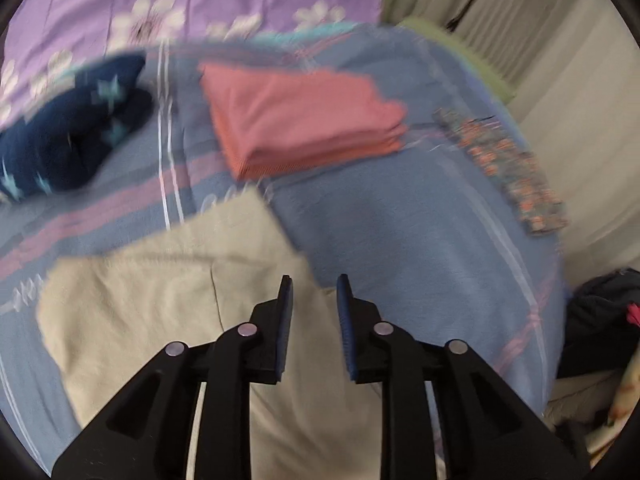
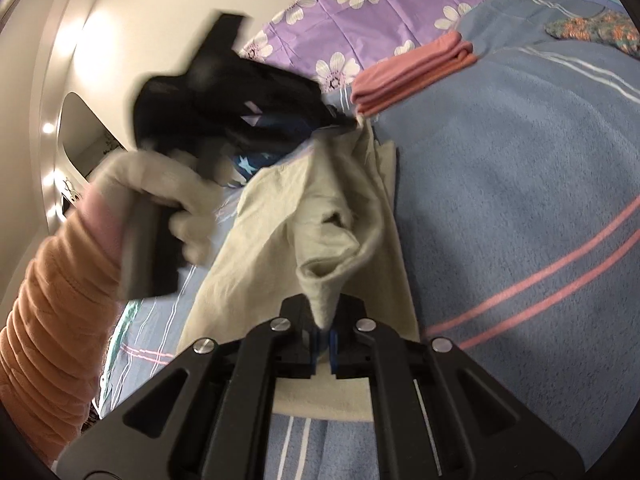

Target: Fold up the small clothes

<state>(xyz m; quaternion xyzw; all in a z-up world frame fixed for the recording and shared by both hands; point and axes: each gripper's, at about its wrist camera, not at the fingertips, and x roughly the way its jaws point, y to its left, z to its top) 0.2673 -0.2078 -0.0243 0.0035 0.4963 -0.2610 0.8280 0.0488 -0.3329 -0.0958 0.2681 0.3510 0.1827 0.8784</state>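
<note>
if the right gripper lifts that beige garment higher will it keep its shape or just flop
Probably flop: the beige garment already drapes in soft folds from the right gripper, which pinches only one corner. It looks thin and light, so the rest would likely trail over the blue blanket. The open left gripper may have to support it.

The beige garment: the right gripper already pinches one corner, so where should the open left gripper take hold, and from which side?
The beige garment lies partly flat on the blue blanket, one corner lifted in the right gripper. The left gripper, jaws open, would probably best take the free far corner, coming down from above with one finger slid under the flat edge.
</note>
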